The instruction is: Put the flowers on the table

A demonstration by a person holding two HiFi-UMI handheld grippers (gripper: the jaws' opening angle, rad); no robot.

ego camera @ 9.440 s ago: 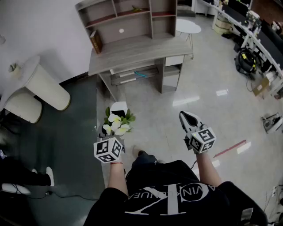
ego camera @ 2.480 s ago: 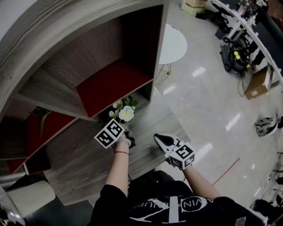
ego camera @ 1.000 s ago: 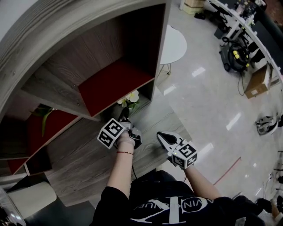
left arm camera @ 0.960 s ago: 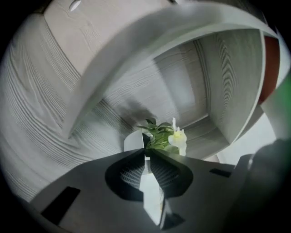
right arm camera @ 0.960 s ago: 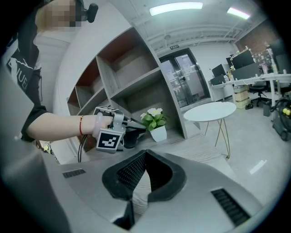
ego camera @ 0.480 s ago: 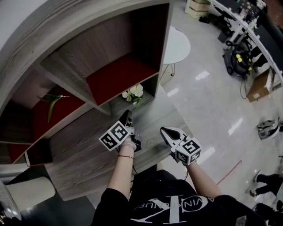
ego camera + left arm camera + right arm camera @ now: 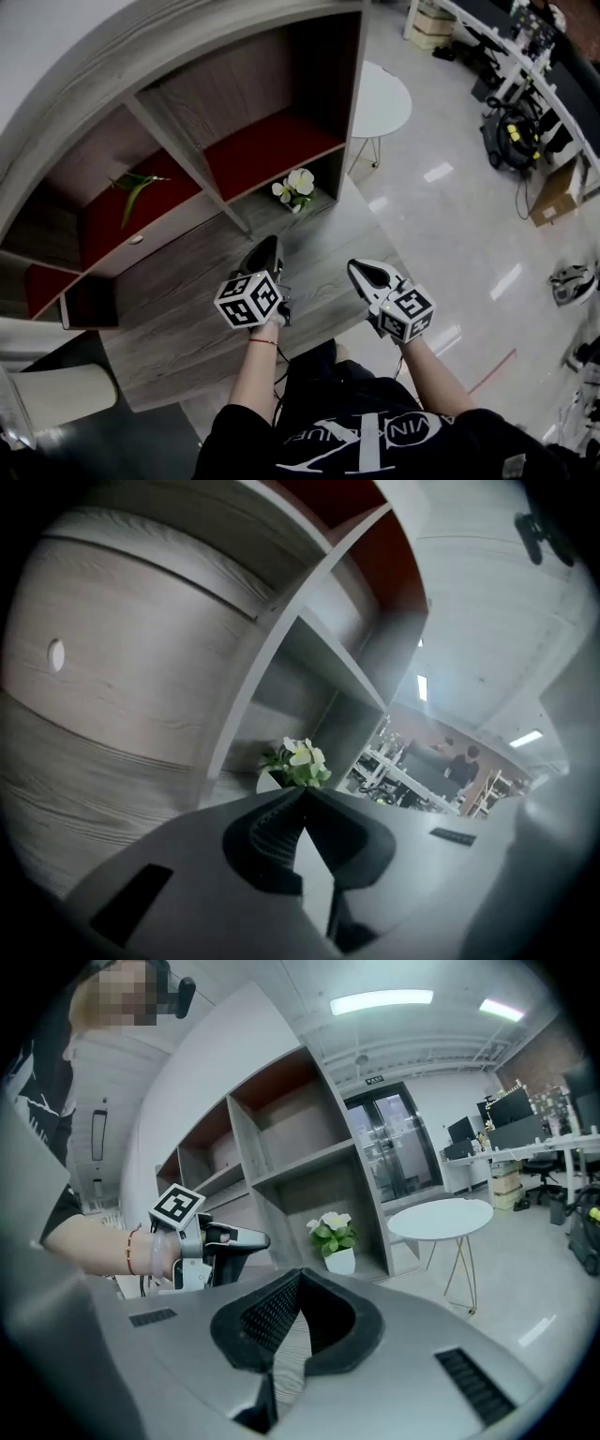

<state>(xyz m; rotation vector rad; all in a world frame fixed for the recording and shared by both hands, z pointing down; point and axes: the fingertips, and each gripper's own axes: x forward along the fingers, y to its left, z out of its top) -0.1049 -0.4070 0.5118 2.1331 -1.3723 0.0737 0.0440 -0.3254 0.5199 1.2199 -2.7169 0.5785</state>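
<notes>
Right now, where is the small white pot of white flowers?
In the head view, the pot of flowers stands at the far right end of the grey wooden desk, under the red-lined shelf, beyond the shut left gripper.

Matt grey wood-grain desk [image 7: 178, 305]; glossy tile floor [image 7: 441, 216]; flower pot [image 7: 339, 1261] smooth white, perhaps ceramic.

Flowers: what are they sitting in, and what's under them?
The flowers stand in a white pot on the grey table, under the lowest shelf. Leaves hide whatever fills the pot.
</notes>
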